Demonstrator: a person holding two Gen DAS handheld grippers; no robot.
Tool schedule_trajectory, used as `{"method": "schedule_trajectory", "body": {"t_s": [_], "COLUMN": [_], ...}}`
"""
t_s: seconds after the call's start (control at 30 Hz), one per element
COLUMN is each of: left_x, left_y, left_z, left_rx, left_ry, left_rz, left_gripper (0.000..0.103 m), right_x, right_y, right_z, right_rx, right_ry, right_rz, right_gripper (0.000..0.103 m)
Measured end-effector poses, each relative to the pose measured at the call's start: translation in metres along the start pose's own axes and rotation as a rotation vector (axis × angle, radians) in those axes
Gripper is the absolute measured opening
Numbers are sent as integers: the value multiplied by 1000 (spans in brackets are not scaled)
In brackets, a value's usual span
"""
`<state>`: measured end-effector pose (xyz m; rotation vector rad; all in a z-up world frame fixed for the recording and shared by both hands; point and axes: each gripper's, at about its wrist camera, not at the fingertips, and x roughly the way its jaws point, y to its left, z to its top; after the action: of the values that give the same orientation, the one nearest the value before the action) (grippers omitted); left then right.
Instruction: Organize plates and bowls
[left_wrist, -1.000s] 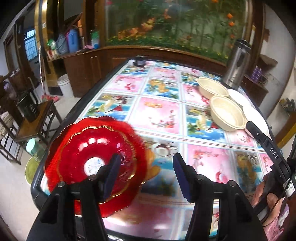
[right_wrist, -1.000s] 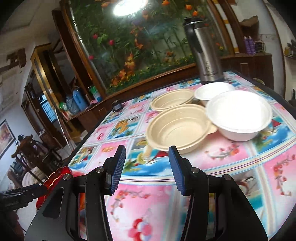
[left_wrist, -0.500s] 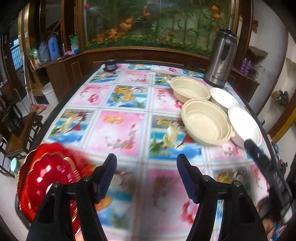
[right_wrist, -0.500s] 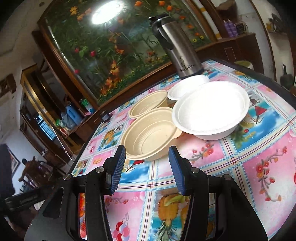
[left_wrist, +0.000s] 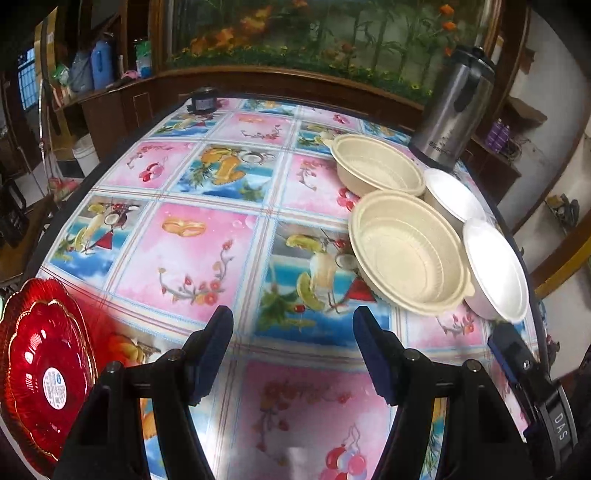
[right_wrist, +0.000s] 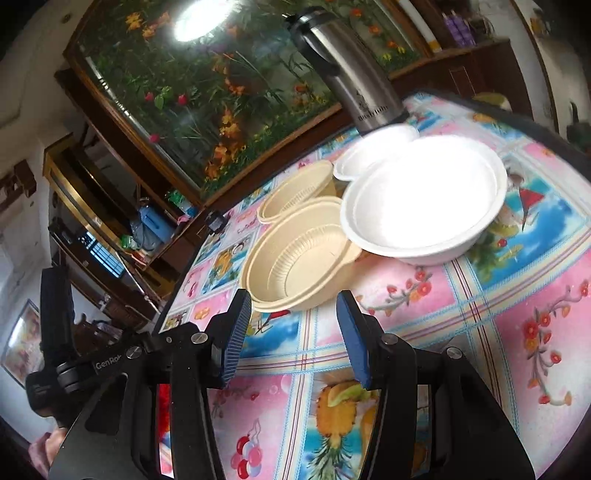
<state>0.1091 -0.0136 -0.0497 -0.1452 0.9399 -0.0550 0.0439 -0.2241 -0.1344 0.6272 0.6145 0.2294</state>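
Glossy flowered tablecloth (left_wrist: 207, 254) before us, fish tank (left_wrist: 332, 33) behind, our left tongs (left_wrist: 291, 347) and right tongs (right_wrist: 293, 332) both parted, empty.

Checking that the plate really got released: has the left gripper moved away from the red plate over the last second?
Yes. The left gripper has swung right across the table, leaving the red plate at the left edge and nearing the beige bowl.

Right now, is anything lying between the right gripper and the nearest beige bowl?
No. In the right wrist view, only bare patterned tablecloth separates the right gripper from the nearest beige bowl; both jaws stand apart with nothing between them.
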Motion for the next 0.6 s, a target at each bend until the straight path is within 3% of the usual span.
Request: {"method": "schedule_trajectory", "body": {"t_s": [0.17,0.37,0.6], "left_x": [13,37,50], "left_y": [6,5,-2], "left_z": [22,44,55], "left_rx": [-39,-63,-93], "left_ry": [-10,-7,-8], "left_rz": [47,95,49], "left_gripper": [68,69,69], "right_x": [11,27,59], "right_y": [-13,-9,-22], "right_z": [5,37,43], "right_rx": [61,85,215], "right_ry": [74,119,218], "right_rz": [7,-66,-47], "right_gripper": [48,48,48]}}
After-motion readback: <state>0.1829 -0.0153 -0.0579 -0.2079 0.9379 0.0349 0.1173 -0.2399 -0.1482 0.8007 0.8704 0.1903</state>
